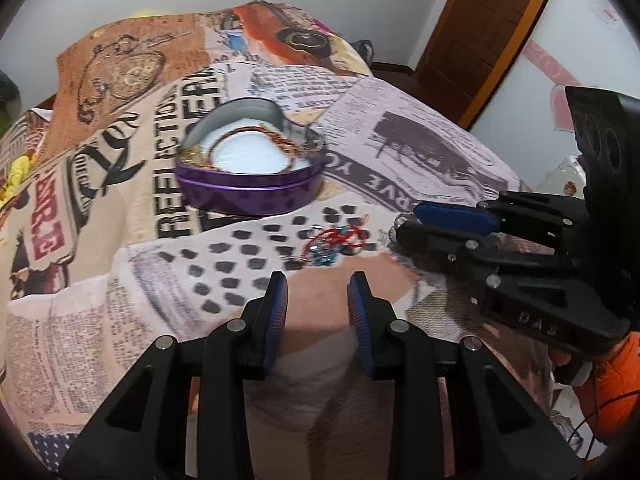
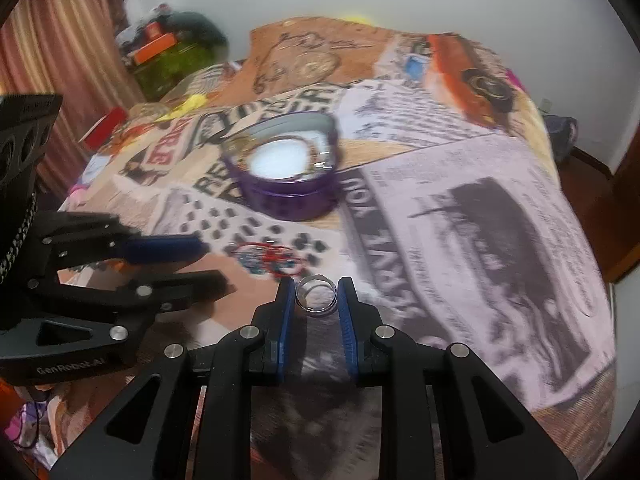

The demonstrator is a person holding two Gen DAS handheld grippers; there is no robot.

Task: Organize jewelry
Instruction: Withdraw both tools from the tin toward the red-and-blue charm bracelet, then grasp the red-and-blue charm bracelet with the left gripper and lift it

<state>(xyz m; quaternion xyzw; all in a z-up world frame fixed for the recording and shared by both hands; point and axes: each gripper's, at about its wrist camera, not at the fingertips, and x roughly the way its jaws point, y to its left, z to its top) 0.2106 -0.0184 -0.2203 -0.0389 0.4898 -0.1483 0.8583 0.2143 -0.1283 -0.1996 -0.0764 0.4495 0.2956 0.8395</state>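
Right tongs (image 2: 314, 296): blue pads close on either side of a stack of clear, silvery ring-shaped bangles (image 2: 315, 295). Pads look to be touching its rim on both sides, so I read this as a grip; blur keeps me from being sure how firm.

Left tongs (image 1: 319, 296): jaws parted, nothing between the blue pads, only the printed bedspread (image 1: 420, 140) below.

From the left wrist view, the right tongs come in at 3 o'clock, tips low over the bed.

Just past both sets of tongs, at 12 o'clock from the left one, a tangle of red cord bracelets with small blue-green beads (image 1: 336, 244) lies on the black-spotted patch of the newspaper-collage bedspread. In the right wrist view it sits at 11 o'clock, just beside the bangles.

Farther out, 11 o'clock: purple heart-shaped tin box (image 1: 248, 192), lid off, white padding inside, with a brownish beaded strand (image 1: 256, 140) looped on it.

Beyond: white wall, brown wooden door (image 1: 480, 40) at 1 o'clock.
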